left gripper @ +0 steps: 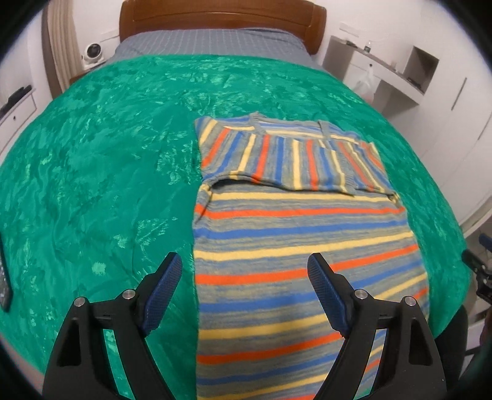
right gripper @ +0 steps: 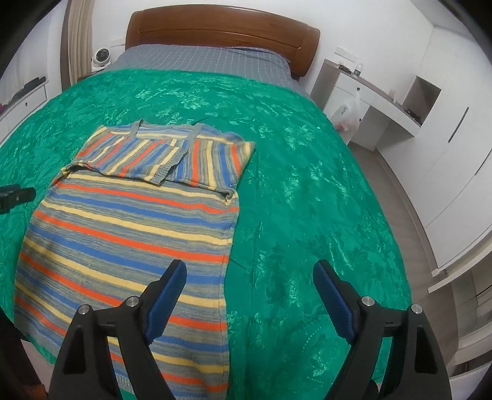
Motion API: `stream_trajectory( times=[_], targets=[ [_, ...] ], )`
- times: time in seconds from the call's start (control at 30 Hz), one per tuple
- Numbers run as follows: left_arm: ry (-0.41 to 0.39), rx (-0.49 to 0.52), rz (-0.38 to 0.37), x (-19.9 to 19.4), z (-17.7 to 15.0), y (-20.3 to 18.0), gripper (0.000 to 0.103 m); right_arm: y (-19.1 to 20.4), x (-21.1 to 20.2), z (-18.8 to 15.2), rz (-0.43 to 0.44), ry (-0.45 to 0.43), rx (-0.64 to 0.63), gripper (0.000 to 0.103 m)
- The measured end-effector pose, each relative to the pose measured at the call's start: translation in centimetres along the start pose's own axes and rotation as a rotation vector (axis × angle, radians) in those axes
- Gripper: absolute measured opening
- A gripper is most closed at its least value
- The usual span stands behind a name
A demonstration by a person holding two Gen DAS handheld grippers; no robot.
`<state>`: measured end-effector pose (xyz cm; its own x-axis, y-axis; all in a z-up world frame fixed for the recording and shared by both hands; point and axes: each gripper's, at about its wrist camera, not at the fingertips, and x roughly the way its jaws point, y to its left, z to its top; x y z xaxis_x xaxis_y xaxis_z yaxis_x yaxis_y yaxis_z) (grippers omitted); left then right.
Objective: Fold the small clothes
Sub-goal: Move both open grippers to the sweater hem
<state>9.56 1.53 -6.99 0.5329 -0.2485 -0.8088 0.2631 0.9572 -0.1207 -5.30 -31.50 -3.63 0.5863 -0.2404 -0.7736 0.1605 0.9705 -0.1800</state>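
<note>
A striped knit sweater in grey, blue, orange and yellow lies flat on the green bedspread, both sleeves folded in across its chest. My left gripper is open and empty, hovering over the sweater's near left edge. In the right wrist view the sweater lies left of centre on the bedspread. My right gripper is open and empty above the sweater's near right edge. The left gripper's tip shows at the left border; the right gripper shows at the right border of the left wrist view.
A wooden headboard and grey checked sheet lie at the far end. White cabinets with a desk niche and a plastic bag stand right. A small fan and a drawer unit stand left. A dark remote lies at the bedspread's left edge.
</note>
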Motion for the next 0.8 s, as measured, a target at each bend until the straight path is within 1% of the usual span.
stream_trajectory(
  times=[0.53,0.8],
  targets=[
    [-0.002,0.013,0.008,-0.9,-1.8,-0.4,0.085,0.1,-1.2,-0.7,-0.016,0.006,0.007,0.084],
    [0.014,0.014,0.012,-1.1,-3.5,-0.6,0.085,0.1,-1.6,-0.8,-0.023,0.008,0.006,0.085]
  ],
)
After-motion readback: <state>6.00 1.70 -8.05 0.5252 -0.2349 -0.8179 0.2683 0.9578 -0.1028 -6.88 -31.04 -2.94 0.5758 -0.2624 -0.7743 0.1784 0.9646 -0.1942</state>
